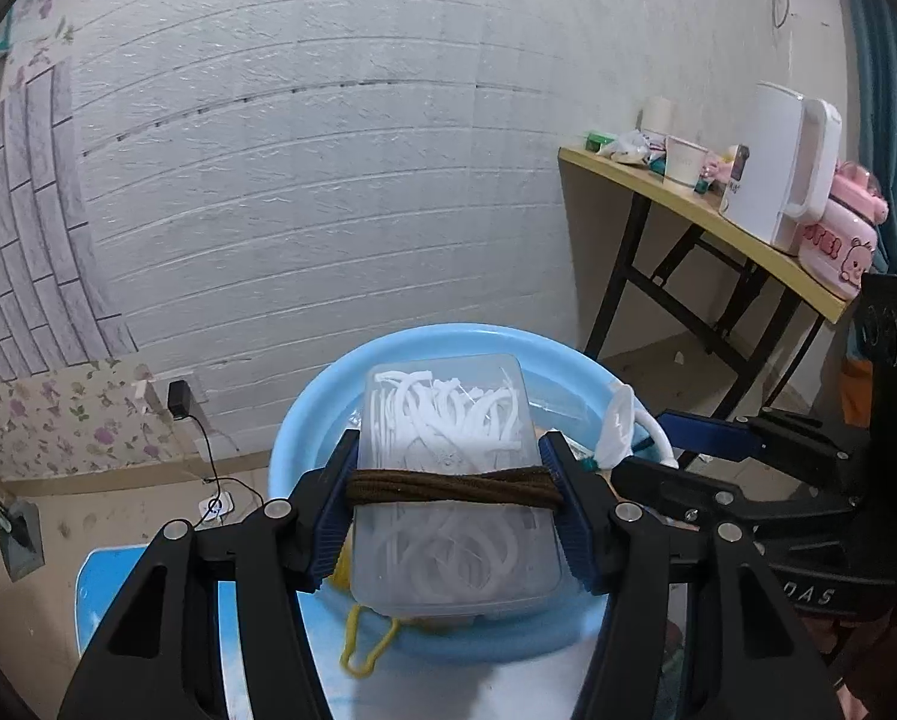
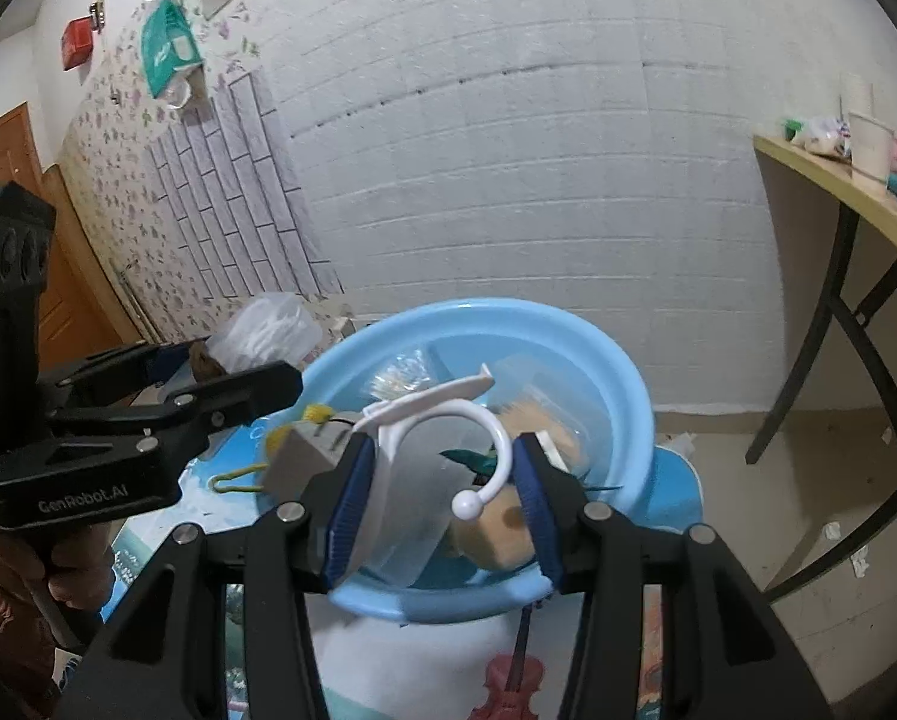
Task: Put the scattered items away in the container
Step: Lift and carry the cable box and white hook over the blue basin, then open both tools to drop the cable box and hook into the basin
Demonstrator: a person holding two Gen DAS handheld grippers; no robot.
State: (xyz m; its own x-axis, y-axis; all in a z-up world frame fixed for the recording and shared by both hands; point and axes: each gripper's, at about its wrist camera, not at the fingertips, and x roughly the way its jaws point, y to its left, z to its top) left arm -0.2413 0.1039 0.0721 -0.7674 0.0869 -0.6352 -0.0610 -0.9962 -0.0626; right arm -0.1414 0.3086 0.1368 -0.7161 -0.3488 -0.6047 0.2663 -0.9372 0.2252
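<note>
My left gripper (image 1: pixel 454 501) is shut on a clear plastic box (image 1: pixel 448 462) full of white strips, with a brown band (image 1: pixel 454 487) around it, held over the light blue basin (image 1: pixel 304 420). My right gripper (image 2: pixel 442 498) is shut on a white plastic hook (image 2: pixel 442 414) with a ball end, above the same basin (image 2: pixel 622 360). The basin holds several items: a tan plush piece (image 2: pixel 496 534), clear packets and a yellow cord (image 1: pixel 364 654) that hangs over its rim. The right gripper also shows in the left wrist view (image 1: pixel 646 450), and the left gripper shows in the right wrist view (image 2: pixel 232 372).
The basin stands on a blue printed low table (image 2: pixel 676 480). A yellow wooden table (image 1: pixel 688 204) with a white kettle (image 1: pixel 778 168), cups and a pink box stands at the right. A white brick wall is behind. A power strip and cable lie on the floor (image 1: pixel 214 504).
</note>
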